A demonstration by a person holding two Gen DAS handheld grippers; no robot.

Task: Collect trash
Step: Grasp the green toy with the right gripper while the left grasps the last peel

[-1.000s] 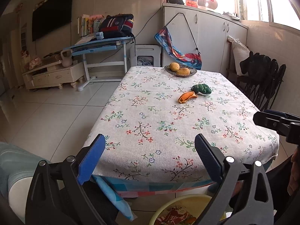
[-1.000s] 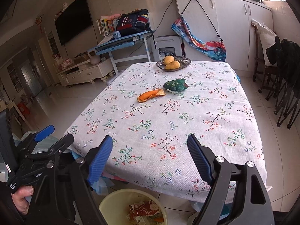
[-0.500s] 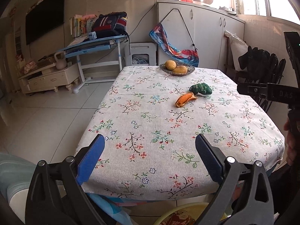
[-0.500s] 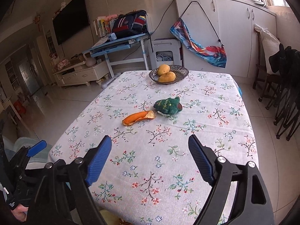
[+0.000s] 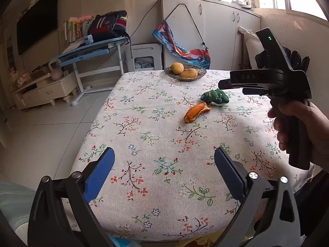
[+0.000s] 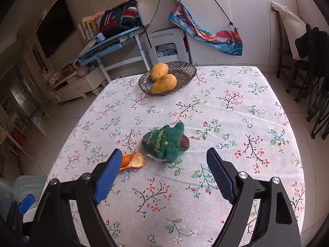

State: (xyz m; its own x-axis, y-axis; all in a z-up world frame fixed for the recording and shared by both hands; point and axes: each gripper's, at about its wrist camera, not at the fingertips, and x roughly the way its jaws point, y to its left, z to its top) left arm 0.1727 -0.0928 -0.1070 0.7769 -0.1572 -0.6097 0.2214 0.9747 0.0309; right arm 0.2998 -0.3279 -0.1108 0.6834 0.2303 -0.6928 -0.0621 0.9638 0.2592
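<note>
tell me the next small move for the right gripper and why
Probably slide the right gripper left and forward, so its open jaws straddle the curled orange peel. The peel lies partly behind the left jaw, beside the green knitted toy, which isn't trash.

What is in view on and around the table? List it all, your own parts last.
orange peel: one, orange, mid-table, just left of the toy
plush toy: one, green, mid-table
mangoes: two, yellow, in the dish
dish: one, dark, far end of table
tablecloth: one, white floral, covering the table
backpack: one, dark striped, on the blue desk
television: one, black, on the left wall
left hand-held gripper: one, black with blue pads, open
right hand-held gripper: one, same colours, open, empty
</note>
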